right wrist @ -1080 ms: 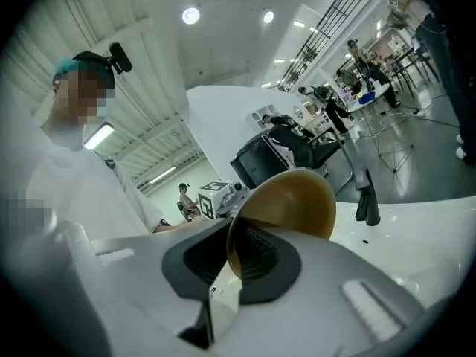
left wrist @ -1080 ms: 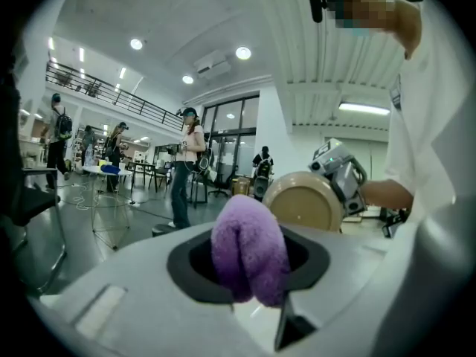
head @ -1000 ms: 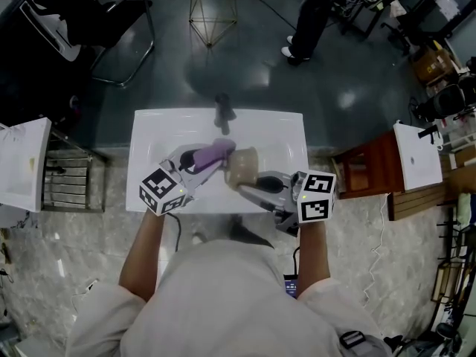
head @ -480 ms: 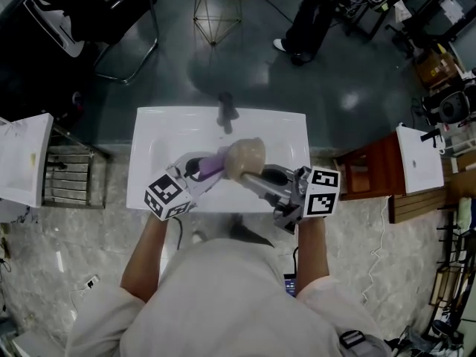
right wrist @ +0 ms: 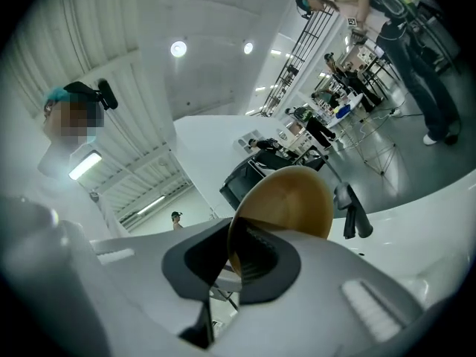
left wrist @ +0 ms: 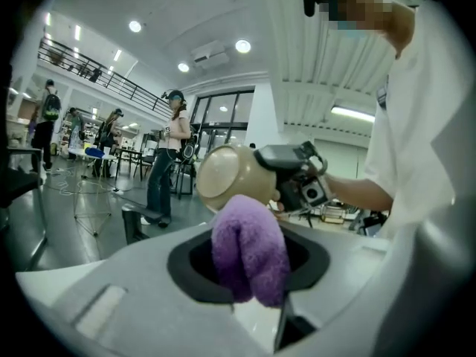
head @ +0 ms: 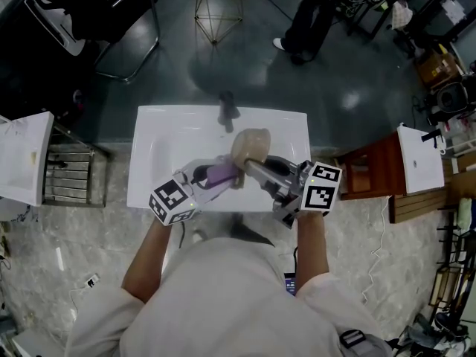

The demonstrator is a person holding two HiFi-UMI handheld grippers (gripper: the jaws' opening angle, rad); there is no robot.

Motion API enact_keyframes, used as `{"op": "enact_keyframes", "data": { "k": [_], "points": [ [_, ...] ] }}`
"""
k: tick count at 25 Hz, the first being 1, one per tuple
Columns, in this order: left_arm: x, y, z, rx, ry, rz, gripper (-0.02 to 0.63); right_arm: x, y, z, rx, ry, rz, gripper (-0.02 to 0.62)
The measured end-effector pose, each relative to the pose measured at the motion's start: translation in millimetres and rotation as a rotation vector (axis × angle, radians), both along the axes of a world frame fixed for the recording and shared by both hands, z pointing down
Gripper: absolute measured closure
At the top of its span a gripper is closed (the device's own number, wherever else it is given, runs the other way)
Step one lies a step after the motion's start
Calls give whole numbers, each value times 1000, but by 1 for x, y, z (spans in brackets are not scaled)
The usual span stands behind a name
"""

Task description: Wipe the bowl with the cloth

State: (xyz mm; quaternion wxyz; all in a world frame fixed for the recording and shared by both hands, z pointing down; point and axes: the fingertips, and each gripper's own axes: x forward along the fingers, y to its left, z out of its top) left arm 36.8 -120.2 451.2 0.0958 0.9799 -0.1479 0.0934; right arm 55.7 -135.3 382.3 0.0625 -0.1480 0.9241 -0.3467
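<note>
My right gripper [head: 251,166] is shut on the rim of a tan bowl [head: 249,148], held tilted above the white sink [head: 149,143]. In the right gripper view the bowl [right wrist: 290,199] stands on edge with its rim pinched between the jaws of the right gripper [right wrist: 239,262]. My left gripper [head: 223,174] is shut on a folded purple cloth [head: 221,173], just left of the bowl and nearer to me. In the left gripper view the cloth [left wrist: 249,248] rises from the left gripper [left wrist: 251,277] and meets the bowl's [left wrist: 227,175] rounded outside.
A dark faucet [head: 227,110] stands at the sink's far edge, just beyond the bowl. White side tables [head: 22,162] [head: 418,155] flank the sink. A person [head: 312,13] stands on the floor beyond, near a wire stool [head: 216,6].
The bowl has moved away from me toward the faucet. The left gripper has drawn the cloth back toward me, from the bowl's far left side to its near left edge.
</note>
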Motion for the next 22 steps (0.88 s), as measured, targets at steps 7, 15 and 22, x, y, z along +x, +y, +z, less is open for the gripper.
{"op": "enact_keyframes", "data": {
  "k": [7,15,22],
  "points": [
    [2,4,-19,28,33,24,486,2,-14,28,-24,140,68,583],
    [-4,-4,-45,80,85,15,486,-2,-11,59,-73,256,41,583],
    [-2,-12,-68,146,95,17,486,-32,20,69,-25,345,-126,583]
  ]
}}
